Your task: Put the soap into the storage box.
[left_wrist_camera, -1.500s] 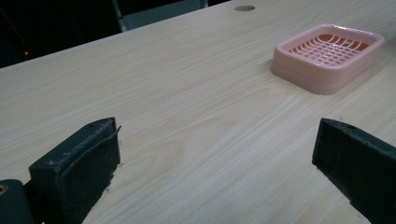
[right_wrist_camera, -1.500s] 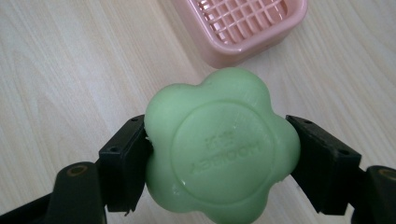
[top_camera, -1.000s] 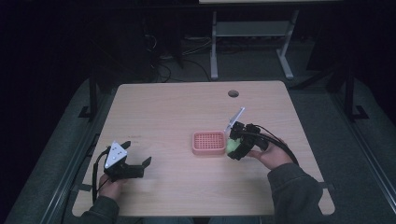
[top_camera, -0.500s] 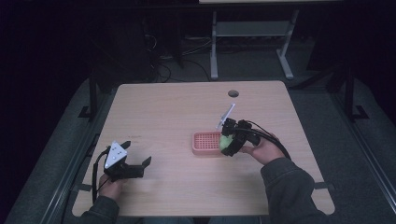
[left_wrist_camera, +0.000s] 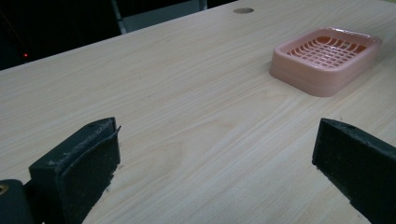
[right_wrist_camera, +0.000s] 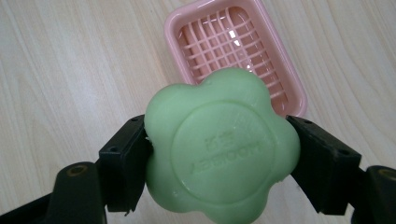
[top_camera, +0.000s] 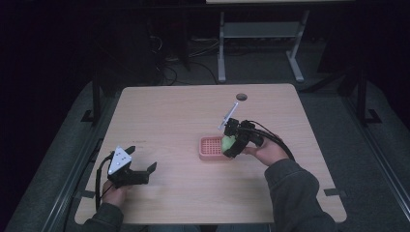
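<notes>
Right gripper view: we see the right claw [right_wrist_camera: 219, 158] pinching a green flower-shaped soap [right_wrist_camera: 220, 147] by its sides, held above the near end of the pink dish [right_wrist_camera: 187, 23]. High view: we find the dish [top_camera: 209, 148] right of the middle of the counter [top_camera: 183, 116], soap [top_camera: 227, 142] over its right end. Our left claw [top_camera: 143, 169] rests spread on the counter, well apart, pinching nothing.

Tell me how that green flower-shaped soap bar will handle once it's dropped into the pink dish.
The green flower-shaped soap bar looks solid and stiff: the right gripper clamps it without visible denting. Its glossy surface may be slippery. Flat-faced, it should settle rather than roll in the pink slotted plastic dish.
</notes>
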The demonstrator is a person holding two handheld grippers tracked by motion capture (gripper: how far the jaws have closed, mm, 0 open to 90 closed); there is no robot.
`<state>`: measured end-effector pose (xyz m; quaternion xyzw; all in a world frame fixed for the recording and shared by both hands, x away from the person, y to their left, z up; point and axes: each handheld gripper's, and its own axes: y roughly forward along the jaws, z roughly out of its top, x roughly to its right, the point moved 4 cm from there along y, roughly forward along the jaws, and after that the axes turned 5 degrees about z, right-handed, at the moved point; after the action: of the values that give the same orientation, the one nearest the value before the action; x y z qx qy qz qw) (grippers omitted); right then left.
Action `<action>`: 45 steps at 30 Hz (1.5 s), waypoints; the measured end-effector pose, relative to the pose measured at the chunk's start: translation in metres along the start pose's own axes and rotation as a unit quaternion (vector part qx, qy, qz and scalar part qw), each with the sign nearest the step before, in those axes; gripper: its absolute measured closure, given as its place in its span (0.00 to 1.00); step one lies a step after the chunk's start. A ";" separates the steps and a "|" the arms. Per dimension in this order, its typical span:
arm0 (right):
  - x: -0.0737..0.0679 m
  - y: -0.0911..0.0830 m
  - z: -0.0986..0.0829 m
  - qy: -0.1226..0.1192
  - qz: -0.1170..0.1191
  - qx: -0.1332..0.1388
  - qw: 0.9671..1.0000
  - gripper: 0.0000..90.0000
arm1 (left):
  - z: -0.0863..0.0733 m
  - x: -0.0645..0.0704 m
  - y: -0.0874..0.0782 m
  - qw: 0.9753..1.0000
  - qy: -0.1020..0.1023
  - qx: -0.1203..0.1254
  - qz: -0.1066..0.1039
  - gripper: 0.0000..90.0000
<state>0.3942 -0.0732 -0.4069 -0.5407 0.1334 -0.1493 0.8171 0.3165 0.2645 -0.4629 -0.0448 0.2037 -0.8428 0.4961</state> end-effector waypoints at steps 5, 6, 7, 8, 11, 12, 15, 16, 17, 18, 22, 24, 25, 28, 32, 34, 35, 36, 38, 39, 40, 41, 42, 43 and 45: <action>0.002 0.005 0.004 0.000 0.003 -0.005 1.000 0.29 | 0.000 0.000 0.000 1.000 -0.001 0.000 0.000 0.00; 0.003 0.006 0.006 0.000 0.004 -0.005 1.000 0.29 | 0.000 0.000 0.000 1.000 -0.001 0.001 -0.001 0.00; 0.003 0.006 0.007 0.000 0.003 -0.005 1.000 0.29 | 0.000 0.000 0.000 1.000 -0.001 0.000 0.000 0.00; 0.004 0.006 0.009 0.000 0.005 -0.004 1.000 0.29 | 0.000 0.000 0.000 1.000 -0.001 0.001 0.000 0.00; 0.005 0.007 0.014 -0.003 0.006 -0.005 1.000 0.29 | 0.000 0.000 0.000 1.000 -0.001 0.001 -0.001 0.00; 0.006 0.007 0.015 -0.003 0.005 -0.006 1.000 0.29 | 0.000 0.000 0.000 1.000 -0.002 0.001 -0.001 0.00; 0.006 0.007 0.021 -0.004 0.009 -0.001 1.000 0.29 | 0.000 0.000 0.000 1.000 -0.003 0.003 0.000 0.00; 0.007 0.007 0.022 -0.004 0.011 0.003 1.000 0.29 | 0.000 0.000 0.000 1.000 -0.003 0.002 -0.001 0.00; 0.007 0.007 0.023 -0.003 0.014 0.007 1.000 0.29 | 0.000 0.000 0.000 1.000 -0.002 0.002 -0.001 0.00; 0.008 0.008 0.024 -0.005 0.015 0.008 1.000 0.29 | 0.000 0.000 0.000 1.000 -0.003 0.002 -0.002 0.00; 0.010 0.011 0.028 -0.004 0.017 0.003 1.000 0.29 | 0.000 0.000 0.000 1.000 0.000 0.002 -0.002 0.00; 0.010 0.012 0.031 -0.004 0.018 0.001 1.000 0.29 | 0.000 0.000 0.000 1.000 -0.001 0.002 -0.002 0.00; 0.010 0.013 0.032 -0.006 0.018 -0.001 1.000 0.29 | 0.000 0.000 0.000 1.000 0.000 0.002 -0.002 0.00; 0.010 0.015 0.036 -0.006 0.018 -0.005 1.000 0.29 | 0.001 0.000 0.000 1.000 -0.003 0.003 -0.002 0.00; 0.012 0.017 0.039 -0.007 0.012 -0.006 1.000 0.29 | 0.001 0.000 0.001 1.000 -0.001 0.005 -0.003 0.00; 0.013 0.018 0.039 -0.005 0.015 -0.007 1.000 0.29 | 0.001 0.001 0.001 1.000 -0.003 0.006 -0.003 0.00; 0.014 0.020 0.040 -0.005 0.012 -0.009 1.000 0.29 | 0.001 0.001 0.001 1.000 -0.003 0.006 -0.003 0.00; 0.014 0.021 0.040 -0.003 0.013 -0.009 1.000 0.29 | 0.001 0.000 0.001 1.000 -0.002 0.005 -0.003 0.00; 0.016 0.023 0.040 -0.002 0.011 -0.010 1.000 0.29 | 0.001 0.000 0.001 1.000 0.000 0.004 -0.004 0.00; 0.017 0.025 0.040 -0.001 0.010 -0.011 1.000 0.29 | 0.001 0.000 0.001 1.000 0.000 0.005 -0.004 0.00; 0.018 0.026 0.040 0.001 0.011 -0.010 1.000 0.29 | 0.001 0.000 0.001 1.000 0.000 0.005 -0.004 0.00; 0.019 0.028 0.040 0.001 0.008 -0.009 1.000 0.29 | 0.001 0.000 0.001 1.000 0.000 0.004 -0.004 0.00; 0.020 0.029 0.039 0.003 0.010 -0.010 1.000 0.29 | 0.001 0.000 0.001 1.000 0.001 0.003 -0.004 0.00; 0.020 0.030 0.039 0.006 0.011 -0.011 1.000 0.29 | 0.001 0.000 0.001 1.000 0.001 0.003 -0.004 0.00; 0.021 0.033 0.039 0.009 0.013 -0.010 1.000 0.29 | 0.001 0.000 0.001 1.000 -0.001 0.004 -0.004 0.00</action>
<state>0.4316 -0.0363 -0.4237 -0.5459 0.1492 -0.1417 0.8121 0.3171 0.2636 -0.4625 -0.0440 0.1996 -0.8457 0.4929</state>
